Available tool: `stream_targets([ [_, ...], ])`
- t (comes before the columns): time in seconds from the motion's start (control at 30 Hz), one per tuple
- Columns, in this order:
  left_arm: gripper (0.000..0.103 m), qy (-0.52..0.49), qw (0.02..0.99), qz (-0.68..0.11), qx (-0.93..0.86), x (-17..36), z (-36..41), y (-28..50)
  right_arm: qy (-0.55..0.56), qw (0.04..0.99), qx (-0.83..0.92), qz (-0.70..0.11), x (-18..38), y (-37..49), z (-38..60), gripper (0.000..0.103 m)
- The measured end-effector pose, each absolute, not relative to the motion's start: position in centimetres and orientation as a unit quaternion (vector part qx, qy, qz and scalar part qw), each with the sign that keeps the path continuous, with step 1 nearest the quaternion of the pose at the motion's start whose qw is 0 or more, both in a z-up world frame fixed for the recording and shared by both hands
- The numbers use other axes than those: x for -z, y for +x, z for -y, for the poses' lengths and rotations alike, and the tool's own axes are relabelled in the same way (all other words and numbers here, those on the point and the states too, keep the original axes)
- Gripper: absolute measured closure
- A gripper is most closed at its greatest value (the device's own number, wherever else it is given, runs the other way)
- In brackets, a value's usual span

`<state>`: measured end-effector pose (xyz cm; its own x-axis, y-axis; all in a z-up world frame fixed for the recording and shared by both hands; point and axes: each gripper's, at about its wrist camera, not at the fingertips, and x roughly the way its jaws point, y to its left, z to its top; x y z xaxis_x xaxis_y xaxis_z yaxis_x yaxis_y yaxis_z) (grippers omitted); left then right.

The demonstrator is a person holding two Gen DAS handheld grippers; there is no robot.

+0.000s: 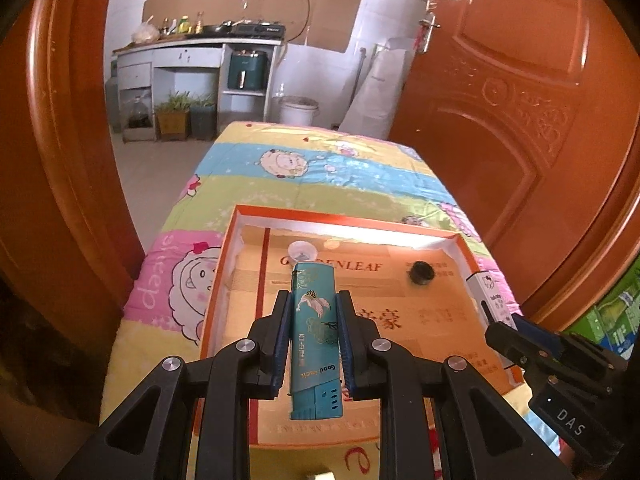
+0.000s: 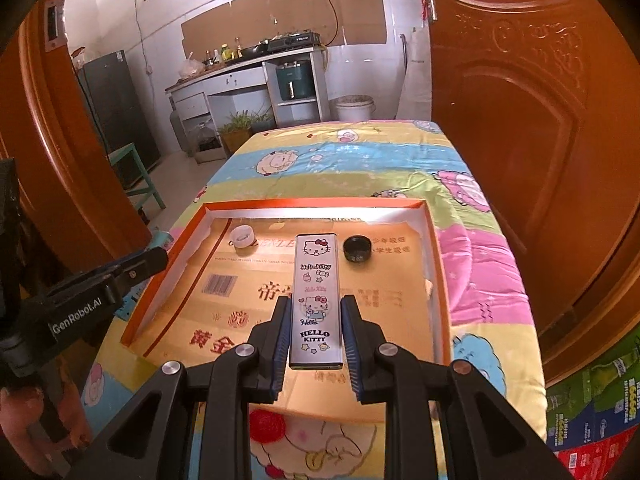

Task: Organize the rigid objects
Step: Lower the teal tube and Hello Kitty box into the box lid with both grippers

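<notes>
A table covered with a bright cartoon-sheep cloth (image 1: 320, 168) is seen from two gripper cameras, with a kitchen counter (image 1: 192, 46) and a carved orange door (image 1: 520, 100) behind it. On the cloth lies a shallow orange-rimmed box (image 1: 344, 218), its floor printed with Chinese lettering.

In the left wrist view, the left gripper (image 1: 314, 304) is closed on a teal lighter (image 1: 316, 332), which is clamped between the blue pads and held lengthwise above the near half of the box. At the right edge of this view, the right gripper (image 1: 500, 328) is seen from the side.

In the right wrist view, the right gripper (image 2: 314, 312) is closed on a white Hello Kitty lighter (image 2: 316, 300), held lengthwise over the middle of the box. The left gripper (image 2: 160, 258) appears at the left edge, beside the box's left wall.

Inside the box, near its far wall, a white bottle cap (image 2: 242, 236) sits at the left and a black bottle cap (image 2: 357, 248) at the right, well apart. Whether either lighter touches the box floor cannot be told, though both seem to be held clear of it.
</notes>
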<state>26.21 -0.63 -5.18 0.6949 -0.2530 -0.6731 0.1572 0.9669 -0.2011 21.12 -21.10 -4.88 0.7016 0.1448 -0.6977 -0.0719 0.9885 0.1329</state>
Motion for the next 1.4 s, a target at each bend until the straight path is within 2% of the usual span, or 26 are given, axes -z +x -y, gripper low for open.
stream_targets([
  [0.47, 0.081, -0.057, 0.906, -0.41, 0.088, 8.8, -0.3, 30.8, 0.04, 0.897, -0.081, -0.433, 8.2, 27.9, 18.7, 0.078],
  [1.4, 0.08, -0.053, 0.891, -0.443, 0.088, 12.0, -0.3, 31.7, 0.019, 0.881, -0.064, -0.468, 11.4, 27.8, 18.2, 0.078],
])
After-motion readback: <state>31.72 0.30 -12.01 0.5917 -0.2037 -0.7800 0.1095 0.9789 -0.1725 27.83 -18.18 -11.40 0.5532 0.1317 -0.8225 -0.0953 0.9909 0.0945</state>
